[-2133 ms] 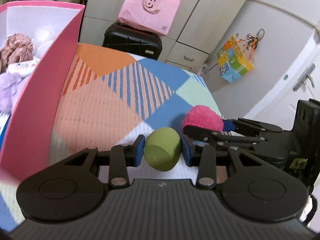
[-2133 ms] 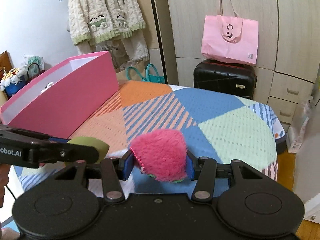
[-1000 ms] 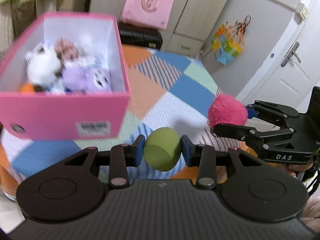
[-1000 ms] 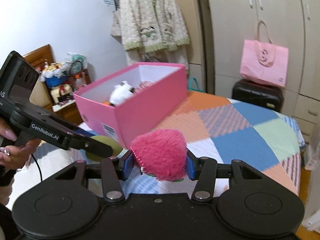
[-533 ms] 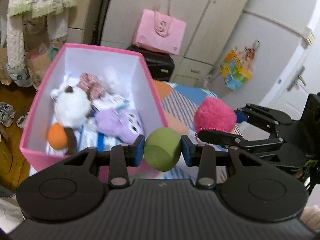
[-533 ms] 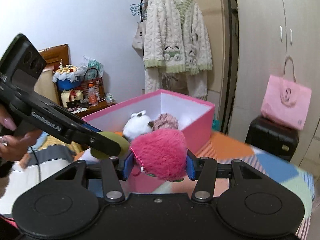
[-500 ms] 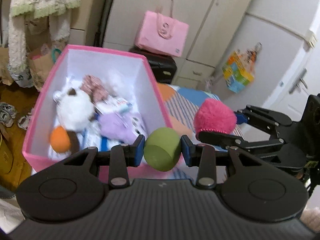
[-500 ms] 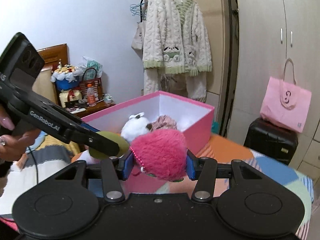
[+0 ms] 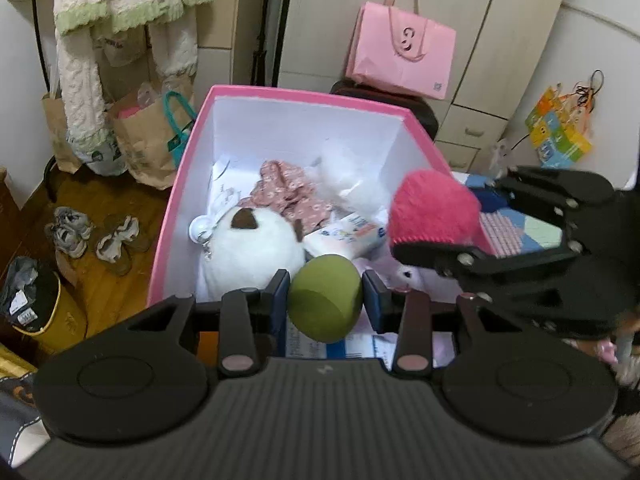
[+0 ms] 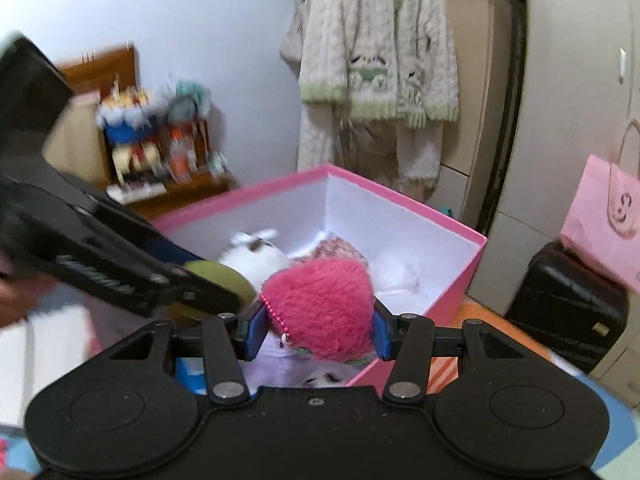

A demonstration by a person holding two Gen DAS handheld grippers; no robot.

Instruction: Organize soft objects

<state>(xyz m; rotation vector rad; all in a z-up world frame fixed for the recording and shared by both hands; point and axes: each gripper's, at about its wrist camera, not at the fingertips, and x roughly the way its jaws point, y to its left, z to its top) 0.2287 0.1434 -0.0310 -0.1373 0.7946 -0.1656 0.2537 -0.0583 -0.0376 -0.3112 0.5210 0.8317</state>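
Observation:
My left gripper (image 9: 325, 298) is shut on an olive-green soft ball (image 9: 324, 300), held over the near end of a pink box (image 9: 192, 144) with white inner walls. My right gripper (image 10: 319, 322) is shut on a fuzzy pink plush (image 10: 320, 300); in the left wrist view that plush (image 9: 434, 210) hangs at the box's right wall. The box (image 10: 448, 272) holds a white plush with brown ears (image 9: 250, 242), a pink floral cloth (image 9: 286, 194), a small printed packet (image 9: 346, 236) and a pale purple toy mostly hidden. The green ball (image 10: 218, 276) shows left of the pink plush in the right wrist view.
A pink paper bag (image 9: 400, 56) sits on a black suitcase (image 10: 564, 300) by the wardrobe. A knitted cardigan (image 10: 380, 52) hangs behind the box. Paper bags (image 9: 148, 136) and shoes (image 9: 92, 236) lie on the wooden floor at left. The patchwork bedspread (image 9: 520, 228) shows at right.
Both grippers have carried their toys from beside the box to above its open top. The box now fills the middle of both views, seen more steeply from above. Both grips are unchanged.

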